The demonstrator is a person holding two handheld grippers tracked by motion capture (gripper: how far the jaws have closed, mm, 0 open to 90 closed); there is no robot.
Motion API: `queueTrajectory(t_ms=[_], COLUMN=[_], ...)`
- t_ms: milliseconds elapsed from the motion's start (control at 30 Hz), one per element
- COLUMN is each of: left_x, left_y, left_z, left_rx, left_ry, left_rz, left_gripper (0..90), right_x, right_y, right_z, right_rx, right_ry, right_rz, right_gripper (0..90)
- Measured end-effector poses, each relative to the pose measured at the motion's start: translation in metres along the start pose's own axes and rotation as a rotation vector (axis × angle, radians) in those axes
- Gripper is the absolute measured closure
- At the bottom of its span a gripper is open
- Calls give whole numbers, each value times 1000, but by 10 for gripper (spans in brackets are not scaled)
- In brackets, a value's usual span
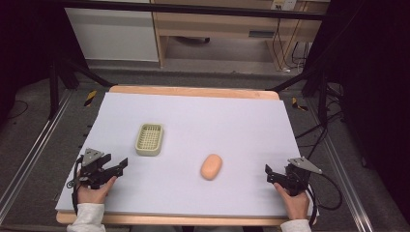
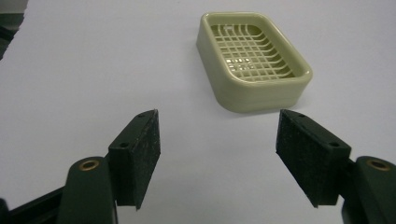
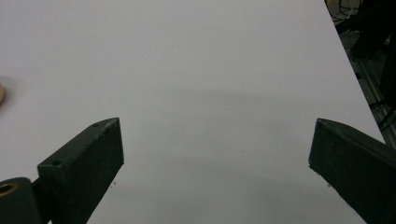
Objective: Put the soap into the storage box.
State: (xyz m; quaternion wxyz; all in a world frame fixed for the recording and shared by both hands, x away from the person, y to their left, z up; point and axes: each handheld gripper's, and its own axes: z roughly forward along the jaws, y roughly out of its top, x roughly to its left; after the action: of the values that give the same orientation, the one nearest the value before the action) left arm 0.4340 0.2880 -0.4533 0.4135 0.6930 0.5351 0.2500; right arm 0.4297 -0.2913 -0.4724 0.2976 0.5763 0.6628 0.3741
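A pale green slotted soap dish (image 1: 149, 139) lies on the white sheet, left of centre. An orange oval bar (image 1: 211, 166), like a soap, lies to its right and nearer me. My left gripper (image 1: 120, 165) rests at the near left, open, pointing toward the dish. In the left gripper view the empty dish (image 2: 254, 60) lies ahead and a little right of the open gripper (image 2: 217, 126). My right gripper (image 1: 269, 174) rests at the near right, open, about a hand's width right of the bar. The right gripper (image 3: 215, 140) holds nothing, and a sliver of the bar (image 3: 1, 93) shows at the left edge.
The white sheet (image 1: 232, 121) covers a wooden table (image 1: 193, 91). Dark stand legs (image 1: 72, 72) and cables (image 1: 333, 193) flank the table. A wooden desk (image 1: 217, 24) stands beyond it on the floor.
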Motion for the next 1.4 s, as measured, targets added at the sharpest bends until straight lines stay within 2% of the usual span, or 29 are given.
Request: queueTrajectory(t_ms=[667,1067,1400], left_x=[-24,-34,-50], left_y=[7,10,18], left_z=[0,3,5], left_rx=[1,9,23], left_ry=[-45,-74,-113], left_rz=[40,72,107], left_gripper=[306,288,260], right_x=[5,7,8], right_y=[-1,0,1], right_z=[-5,-5,-6], right_rx=[0,1,-7], right_ry=[-17,-27,-23], right_rz=[-54,-55,-64], right_gripper=[39,36,35])
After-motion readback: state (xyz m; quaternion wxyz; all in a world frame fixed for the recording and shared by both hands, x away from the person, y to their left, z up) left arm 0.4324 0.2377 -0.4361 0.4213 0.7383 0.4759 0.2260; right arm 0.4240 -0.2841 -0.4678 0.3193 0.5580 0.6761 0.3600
